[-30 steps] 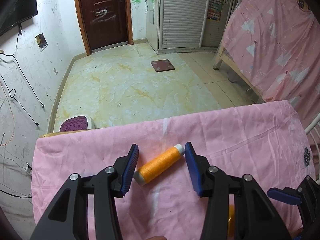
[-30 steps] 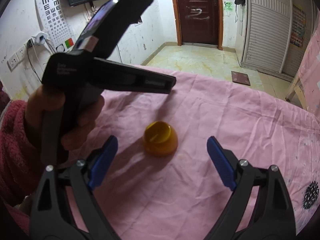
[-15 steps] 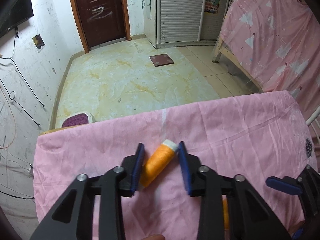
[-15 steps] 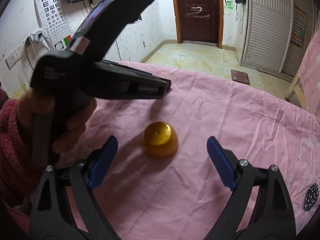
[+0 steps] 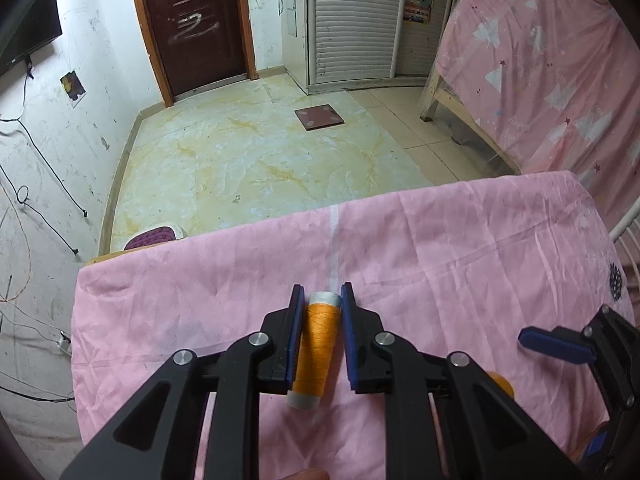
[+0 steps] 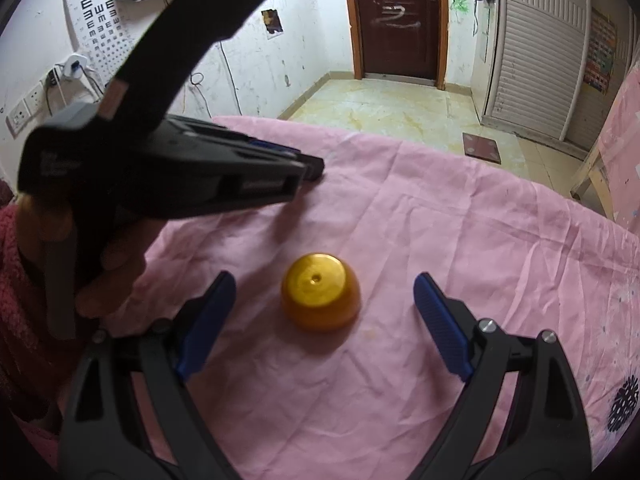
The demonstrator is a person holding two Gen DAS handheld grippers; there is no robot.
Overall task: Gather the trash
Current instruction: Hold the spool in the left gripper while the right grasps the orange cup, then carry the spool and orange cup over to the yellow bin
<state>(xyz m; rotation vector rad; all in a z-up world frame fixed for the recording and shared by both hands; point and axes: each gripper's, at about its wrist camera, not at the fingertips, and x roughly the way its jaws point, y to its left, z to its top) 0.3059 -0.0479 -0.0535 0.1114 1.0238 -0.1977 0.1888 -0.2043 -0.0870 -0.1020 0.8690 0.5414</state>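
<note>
step: spool pickup | left gripper [image 5: 320,338] jaws just closed onto orange thread spool [image 5: 315,354], lying on pink cloth [image 5: 460,248] | right gripper [image 6: 320,320] wide open, amber dome [image 6: 319,297] at 12 o'clock (untouched) | lift to be kept straight, spool may slip.

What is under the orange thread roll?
The orange thread spool lies on the pink cloth, clamped between the left gripper pads. Whatever is beneath the cloth stays covered; only a wooden edge peeks out.
</note>
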